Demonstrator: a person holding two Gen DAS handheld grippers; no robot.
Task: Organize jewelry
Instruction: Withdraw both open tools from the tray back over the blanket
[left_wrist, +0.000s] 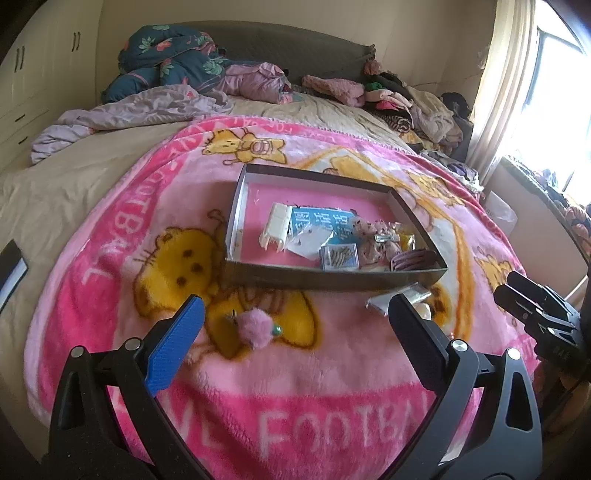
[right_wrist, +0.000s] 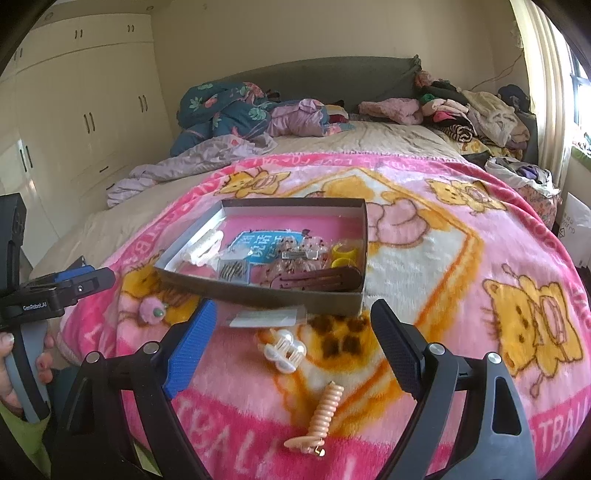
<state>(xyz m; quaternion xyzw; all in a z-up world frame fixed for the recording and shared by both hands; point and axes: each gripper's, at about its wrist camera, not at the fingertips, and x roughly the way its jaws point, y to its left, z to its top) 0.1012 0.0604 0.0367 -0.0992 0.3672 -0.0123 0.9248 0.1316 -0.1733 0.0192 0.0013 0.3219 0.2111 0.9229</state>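
Right gripper (right_wrist: 291, 332): jaws wide apart, nothing between the pads, hovering over the pearl hair claw (right_wrist: 283, 350) that lies on the pink blanket (right_wrist: 424, 258), just in front of the shallow box (right_wrist: 258, 291). Left gripper (left_wrist: 295, 325): jaws likewise spread, empty, aimed at the pink pom-pom (left_wrist: 255, 326) left of the box.

Judged step: pick up the loose pieces and put them in the box. Advice: straddle the claw across its narrow body, press slightly into the plush, close gently. A peach spiral clip (right_wrist: 325, 413) lies nearer; a flat packet (right_wrist: 267, 316) rests against the box wall.
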